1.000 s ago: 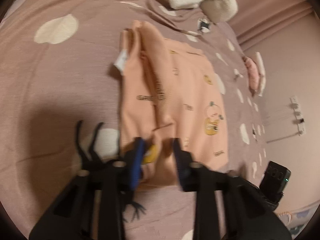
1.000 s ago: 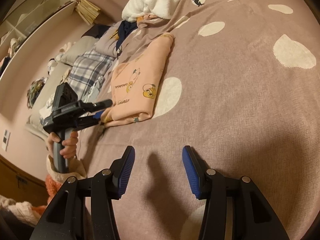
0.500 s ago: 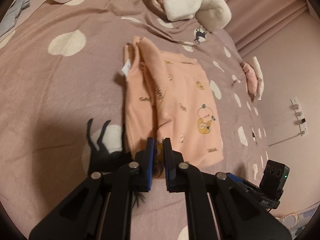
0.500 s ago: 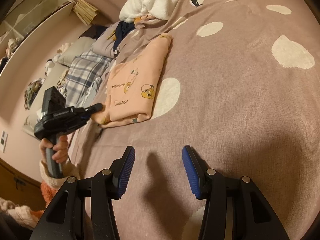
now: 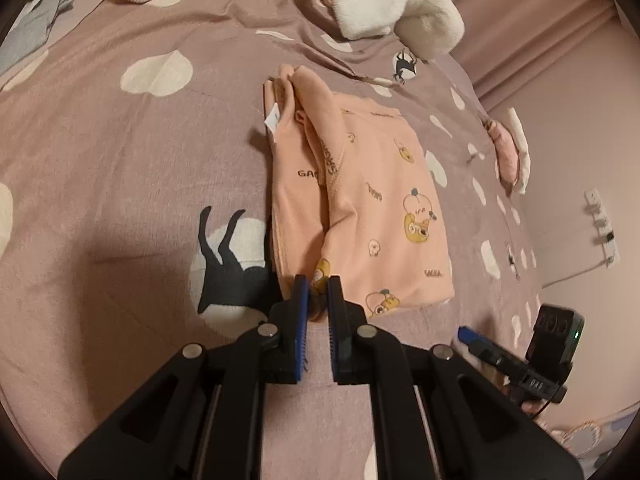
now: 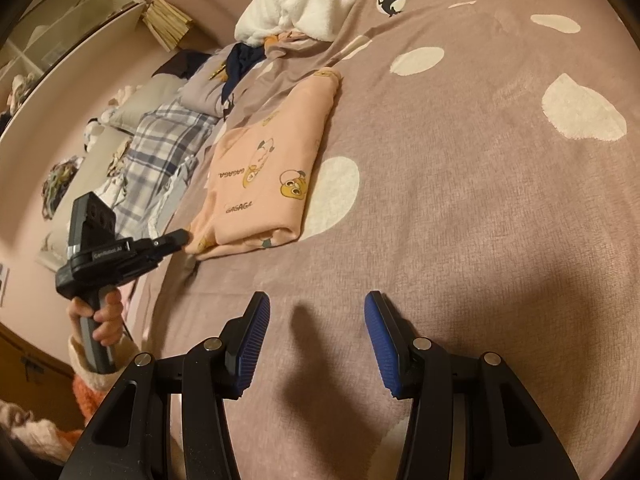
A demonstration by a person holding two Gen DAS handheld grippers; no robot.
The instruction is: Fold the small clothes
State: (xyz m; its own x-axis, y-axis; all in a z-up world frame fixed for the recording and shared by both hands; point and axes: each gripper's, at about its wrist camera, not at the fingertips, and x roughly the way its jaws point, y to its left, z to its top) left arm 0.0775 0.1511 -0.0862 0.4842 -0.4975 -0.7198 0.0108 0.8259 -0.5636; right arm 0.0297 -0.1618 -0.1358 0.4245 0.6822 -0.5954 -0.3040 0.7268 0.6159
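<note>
In left claw (image 5: 317, 294): garment (image 5: 372, 204) hem.

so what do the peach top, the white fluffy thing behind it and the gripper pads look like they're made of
Peach top: soft matte knit, probably cotton jersey; it folds in limp rolls and carries printed cartoons.
White fluffy thing: plush fleece, likely synthetic; thick, fuzzy pile with no sheen.
Gripper pads: blue ribbed rubber or soft plastic, judging by fine ridges, on black, hard, probably plastic fingers.
</note>
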